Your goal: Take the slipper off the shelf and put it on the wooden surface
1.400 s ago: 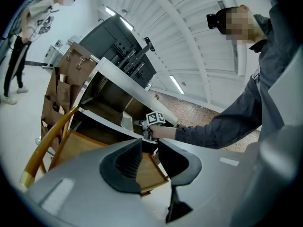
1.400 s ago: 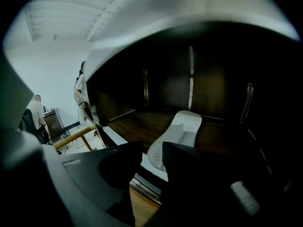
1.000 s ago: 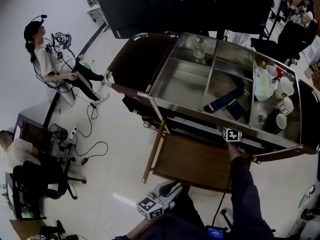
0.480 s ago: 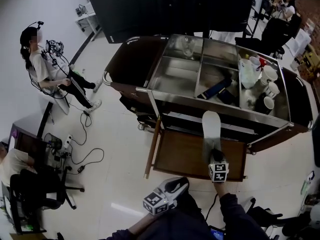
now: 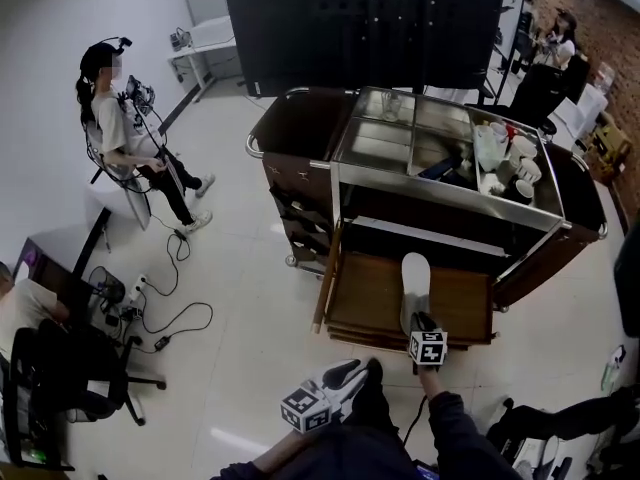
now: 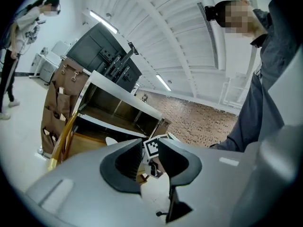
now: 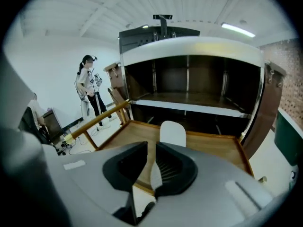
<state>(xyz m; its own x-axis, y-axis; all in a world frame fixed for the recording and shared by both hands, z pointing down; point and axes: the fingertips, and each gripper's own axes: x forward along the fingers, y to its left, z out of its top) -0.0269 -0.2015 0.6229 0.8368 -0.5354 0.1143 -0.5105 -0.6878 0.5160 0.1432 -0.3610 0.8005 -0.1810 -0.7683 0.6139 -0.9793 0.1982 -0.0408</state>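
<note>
Slipper (image 5: 415, 284) lies flat on the wooden surface (image 5: 362, 298), the pull-out board at the low, near side of the cart (image 5: 300, 128). Its long side runs from near to far, and its far end points toward the dark shelf (image 7: 189, 100) under the steel top. Your right hand-held gripper (image 7: 150, 149) sits at the slipper's near end with the white edge between its jaws. Those jaws are opening: a gap shows on the left, and the edge lies against the right jaw. Your left hand-held gripper (image 6: 150, 145) hangs near you, left of the board and off it, its jaws a narrow way apart and empty. A person (image 5: 125, 133) stands at the far left on the floor.
</note>
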